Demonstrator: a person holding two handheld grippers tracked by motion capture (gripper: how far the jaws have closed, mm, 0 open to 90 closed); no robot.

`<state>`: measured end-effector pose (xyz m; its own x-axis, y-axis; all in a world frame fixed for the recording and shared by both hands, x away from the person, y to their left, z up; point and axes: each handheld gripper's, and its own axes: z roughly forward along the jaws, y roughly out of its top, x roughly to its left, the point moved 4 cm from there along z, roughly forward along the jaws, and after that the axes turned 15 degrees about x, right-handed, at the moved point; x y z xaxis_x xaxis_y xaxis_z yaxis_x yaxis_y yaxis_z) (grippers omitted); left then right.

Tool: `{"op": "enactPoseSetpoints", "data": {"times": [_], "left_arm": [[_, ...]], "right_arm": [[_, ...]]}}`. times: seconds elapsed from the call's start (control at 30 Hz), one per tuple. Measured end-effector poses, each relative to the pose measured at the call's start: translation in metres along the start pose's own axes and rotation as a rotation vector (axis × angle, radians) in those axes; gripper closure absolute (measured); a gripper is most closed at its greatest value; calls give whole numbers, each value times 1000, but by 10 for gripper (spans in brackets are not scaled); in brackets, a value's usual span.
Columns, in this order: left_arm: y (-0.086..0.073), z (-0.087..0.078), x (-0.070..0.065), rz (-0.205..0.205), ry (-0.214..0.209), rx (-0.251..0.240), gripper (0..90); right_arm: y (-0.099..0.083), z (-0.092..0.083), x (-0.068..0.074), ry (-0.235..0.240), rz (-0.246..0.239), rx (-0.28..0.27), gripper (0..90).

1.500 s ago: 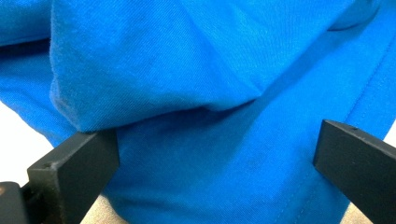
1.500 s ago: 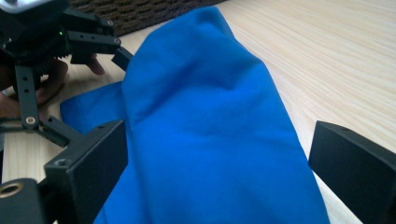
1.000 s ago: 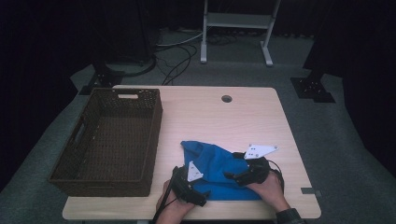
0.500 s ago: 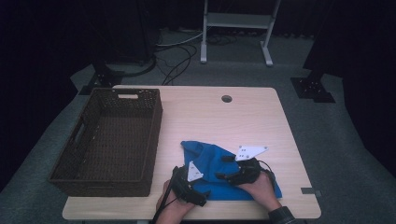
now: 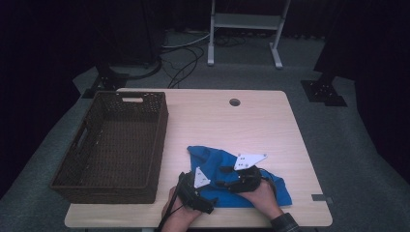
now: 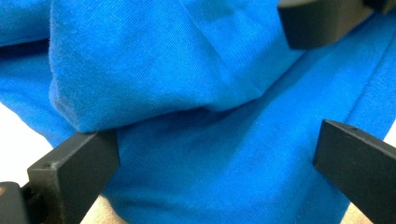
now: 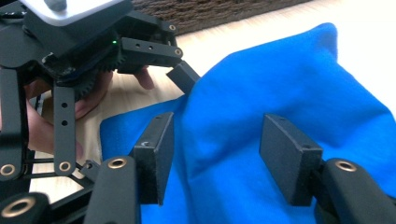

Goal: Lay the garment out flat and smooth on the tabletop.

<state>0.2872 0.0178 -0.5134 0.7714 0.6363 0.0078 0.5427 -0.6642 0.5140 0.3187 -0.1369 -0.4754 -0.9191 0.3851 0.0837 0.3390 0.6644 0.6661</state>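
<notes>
Cloth (image 5: 227, 166), blue and rumpled, lies on the table (image 5: 251, 121) at its near edge, right of the basket (image 5: 72, 169). The right gripper (image 7: 215, 158) has just been closing, a raised fold between its jaws, pads not yet pinching. The left gripper (image 6: 210, 154) stands wide apart over the cloth's near hem. A good grip wants each tong to bite a full fold, not a single thin edge. The basket holds nothing
</notes>
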Motion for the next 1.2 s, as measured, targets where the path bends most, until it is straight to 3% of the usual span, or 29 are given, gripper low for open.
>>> {"op": "enactPoseSetpoints", "data": {"times": [0.43,0.67,0.83,1.0,1.03,1.1,1.2], "left_arm": [[0,0,0,0,0,1,2],[0,0,0,3,0,3,1],[0,0,0,1,-1,1,2],[0,0,0,0,-1,0,2],[0,0,0,0,-1,0,2],[0,0,0,0,0,0,2],[0,0,0,2,0,3,2]], "right_arm": [[0,20,6,-7,-22,56,472],[1,32,4,-52,-31,119,461],[1,41,9,-117,-80,165,451],[-2,40,6,-153,-76,149,632],[-2,40,6,-153,-76,149,632],[-2,39,2,-183,-68,140,775],[-3,37,-3,-150,-31,130,825]]}}
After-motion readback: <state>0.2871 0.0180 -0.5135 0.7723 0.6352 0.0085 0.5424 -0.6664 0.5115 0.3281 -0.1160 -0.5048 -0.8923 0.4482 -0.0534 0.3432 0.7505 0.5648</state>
